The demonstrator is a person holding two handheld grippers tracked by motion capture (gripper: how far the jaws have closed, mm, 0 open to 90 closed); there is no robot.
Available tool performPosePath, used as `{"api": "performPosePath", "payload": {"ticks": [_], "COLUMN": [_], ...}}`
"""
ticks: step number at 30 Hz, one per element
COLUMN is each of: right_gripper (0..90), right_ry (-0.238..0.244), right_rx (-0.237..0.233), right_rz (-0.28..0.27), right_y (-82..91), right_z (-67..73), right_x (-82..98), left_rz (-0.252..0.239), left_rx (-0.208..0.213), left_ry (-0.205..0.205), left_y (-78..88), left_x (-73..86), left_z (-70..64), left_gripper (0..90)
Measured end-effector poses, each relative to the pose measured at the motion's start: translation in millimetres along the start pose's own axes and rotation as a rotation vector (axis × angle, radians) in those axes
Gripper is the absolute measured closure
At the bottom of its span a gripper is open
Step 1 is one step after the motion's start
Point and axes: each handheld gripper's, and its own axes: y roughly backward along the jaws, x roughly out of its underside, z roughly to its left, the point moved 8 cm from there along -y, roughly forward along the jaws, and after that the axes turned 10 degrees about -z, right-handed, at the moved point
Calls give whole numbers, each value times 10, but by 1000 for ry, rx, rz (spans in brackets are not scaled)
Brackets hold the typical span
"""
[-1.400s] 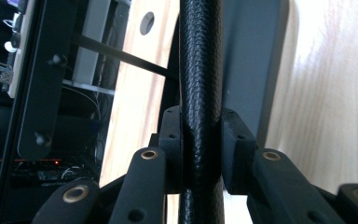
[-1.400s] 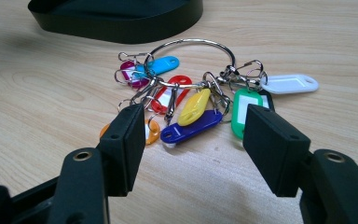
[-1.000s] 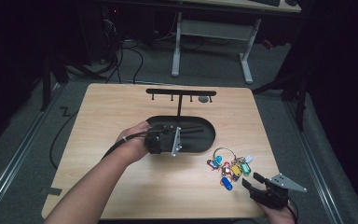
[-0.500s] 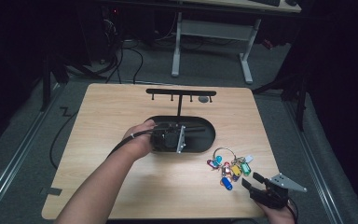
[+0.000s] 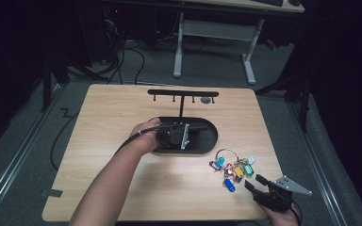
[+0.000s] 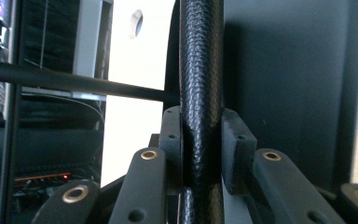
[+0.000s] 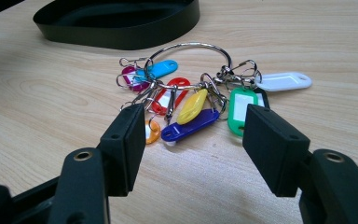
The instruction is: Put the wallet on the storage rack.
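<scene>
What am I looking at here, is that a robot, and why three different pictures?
No robot: a person holds a two-jaw tool in each hand. One camera looks down from above; the others ride on the tools.

On the wooden table stand a black key rack on an oval base and a bunch of coloured key tags on a ring.

The left gripper is clamped on the rack's upright post. The right gripper waits open, just short of the tags.
</scene>
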Motion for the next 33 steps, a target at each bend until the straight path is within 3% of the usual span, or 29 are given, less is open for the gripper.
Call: {"api": "performPosePath", "payload": {"ticks": [10,18,22,30,33], "right_gripper": [395,396,395,396,396], "right_ry": [-1,1,3,-2,2], "right_rx": [-1,-3,-4,-4,-7], "right_rz": [10,17,17,12,13], "right_y": [-18,-30,-32,-22,-22], "right_z": [9,20,32,21,30], "right_x": [19,35,32,27,24], "left_rz": [-7,29,49,79,95], "left_rx": [-12,8,27,70,85], "left_ry": [-19,-25,0,5,62], "left_y": [-158,-209,-211,-238,-247], "left_x": [53,134,129,123,127], "left_z": [10,-28,-63,-173,-174], "left_gripper": [737,731,723,675,618]}}
